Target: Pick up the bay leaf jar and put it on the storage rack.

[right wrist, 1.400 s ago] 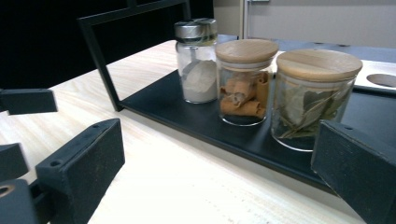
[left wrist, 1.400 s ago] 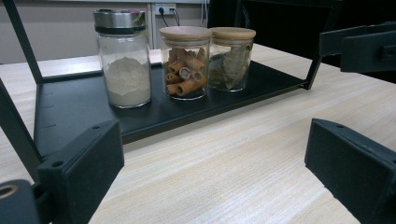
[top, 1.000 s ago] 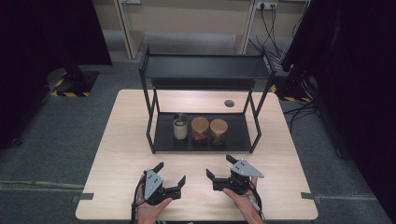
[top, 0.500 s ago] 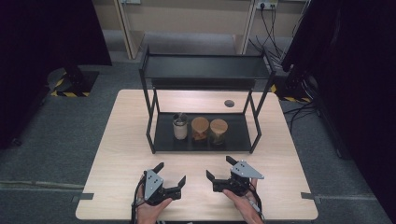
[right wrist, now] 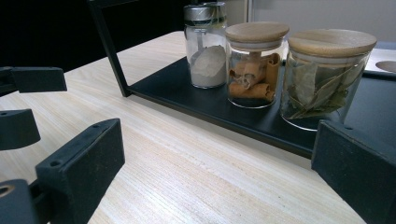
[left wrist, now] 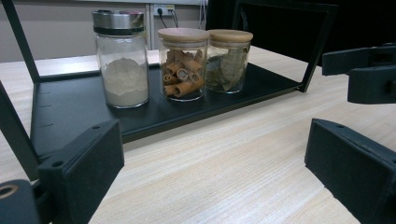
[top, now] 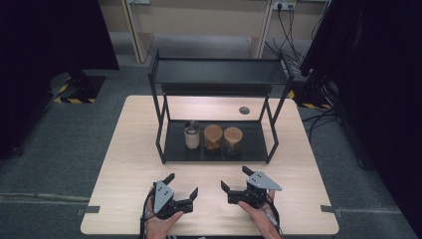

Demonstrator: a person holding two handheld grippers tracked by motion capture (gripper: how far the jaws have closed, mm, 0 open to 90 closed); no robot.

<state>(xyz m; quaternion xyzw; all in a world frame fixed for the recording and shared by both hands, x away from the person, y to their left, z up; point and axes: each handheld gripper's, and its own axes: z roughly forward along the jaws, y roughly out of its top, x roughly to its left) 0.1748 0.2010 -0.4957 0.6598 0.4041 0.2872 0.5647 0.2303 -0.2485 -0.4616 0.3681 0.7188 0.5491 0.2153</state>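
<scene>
- The left gripper (top: 183,187) is held low over the near edge of the wooden surface (top: 129,149), with its jaws spread wide and nothing between them.
- The right gripper (top: 235,179) is held beside it, a little apart, and its jaws are likewise spread and empty.
- A black two-tier rack (top: 219,74) is set on the middle of the surface, beyond both grippers.
- Three jars are lined up on the rack's lower tray (top: 254,144), close together in a row.
- The metal-lidded jar of white powder (top: 191,136) is placed at the left end of the row; in the left gripper view it is seen upright (left wrist: 120,58).
- The wooden-lidded jar of cinnamon sticks (top: 213,137) is placed in the middle, just beside the powder jar.
- The wooden-lidded jar of dried leaves (top: 232,139) is placed at the right end; in the right gripper view it stands nearest (right wrist: 324,77).
- No jar is touched by either gripper; bare surface lies between the jaws and the tray.
</scene>
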